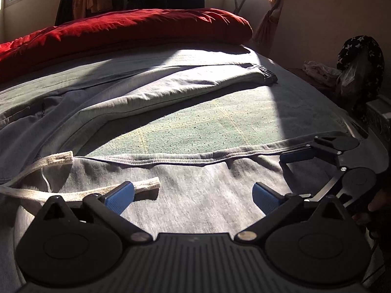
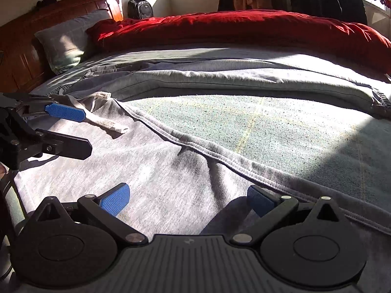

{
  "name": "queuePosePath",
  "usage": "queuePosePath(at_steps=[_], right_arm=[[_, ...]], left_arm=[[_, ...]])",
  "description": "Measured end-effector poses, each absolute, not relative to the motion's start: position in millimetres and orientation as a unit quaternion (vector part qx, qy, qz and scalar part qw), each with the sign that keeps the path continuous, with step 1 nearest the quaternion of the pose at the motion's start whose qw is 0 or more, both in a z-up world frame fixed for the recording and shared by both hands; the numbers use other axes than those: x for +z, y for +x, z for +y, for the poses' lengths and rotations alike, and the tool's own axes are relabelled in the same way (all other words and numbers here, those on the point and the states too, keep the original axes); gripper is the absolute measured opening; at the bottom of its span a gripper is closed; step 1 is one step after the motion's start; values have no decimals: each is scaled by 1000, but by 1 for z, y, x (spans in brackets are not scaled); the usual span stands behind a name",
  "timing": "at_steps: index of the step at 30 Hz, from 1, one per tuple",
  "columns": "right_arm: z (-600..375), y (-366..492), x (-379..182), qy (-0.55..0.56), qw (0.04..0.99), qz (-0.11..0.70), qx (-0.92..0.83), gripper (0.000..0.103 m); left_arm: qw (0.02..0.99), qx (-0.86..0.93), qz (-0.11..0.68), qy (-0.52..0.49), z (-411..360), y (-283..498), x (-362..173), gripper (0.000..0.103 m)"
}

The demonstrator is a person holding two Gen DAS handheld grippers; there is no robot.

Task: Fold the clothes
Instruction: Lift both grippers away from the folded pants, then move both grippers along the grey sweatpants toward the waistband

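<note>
Grey sweatpants (image 1: 185, 195) lie spread on the bed. One leg (image 1: 171, 83) stretches across the far side to a dark cuff (image 1: 268, 75). The nearer part (image 2: 151, 161) ends in a stitched edge (image 2: 220, 161). Two white drawstring ends (image 1: 146, 186) rest on the fabric at the left. My left gripper (image 1: 193, 195) hovers open just above the near fabric, its left pad beside a drawstring end. My right gripper (image 2: 188, 199) is open over the same fabric close to the stitched edge, with nothing between its fingers. Each gripper also shows in the other view: the right gripper (image 1: 308, 150) and the left gripper (image 2: 80, 129).
A green plaid sheet (image 1: 220, 117) covers the bed between the two legs. A red duvet (image 1: 146, 26) is rolled along the far side, with a pillow (image 2: 66, 39) and wooden headboard (image 2: 48, 7) at one end. Bags (image 1: 359, 61) sit off the bed's right edge.
</note>
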State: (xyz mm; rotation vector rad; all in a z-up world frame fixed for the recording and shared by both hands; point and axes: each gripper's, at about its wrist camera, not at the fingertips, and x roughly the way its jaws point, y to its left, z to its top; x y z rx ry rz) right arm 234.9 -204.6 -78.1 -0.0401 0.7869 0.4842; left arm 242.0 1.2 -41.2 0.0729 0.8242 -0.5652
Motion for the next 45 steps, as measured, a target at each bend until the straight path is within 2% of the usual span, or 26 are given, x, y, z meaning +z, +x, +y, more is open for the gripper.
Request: queuePosePath(at_steps=[5, 10, 14, 17, 25, 30, 39, 45], right_arm=[[-204, 252, -82, -26, 876, 404, 263, 103], [-220, 261, -69, -3, 853, 463, 240, 103], [-226, 272, -44, 1, 827, 531, 187, 103], [-218, 279, -11, -13, 819, 546, 175, 103], [-147, 312, 91, -1, 814, 546, 198, 103], [-107, 328, 129, 10, 831, 524, 185, 103], [-143, 368, 126, 88, 848, 506, 131, 103], [-192, 399, 111, 73, 848, 508, 135, 103]], left_arm=[[848, -269, 457, 7, -20, 289, -64, 102], [832, -251, 495, 10, -25, 298, -73, 102], [821, -238, 519, 10, -20, 296, -51, 102], [813, -237, 532, -23, -6, 294, -19, 102], [839, -187, 511, -7, 63, 296, 68, 102], [844, -168, 510, -4, 99, 311, 93, 102], [851, -149, 504, -7, 106, 334, 102, 101], [849, -112, 516, -6, 84, 345, 105, 97]])
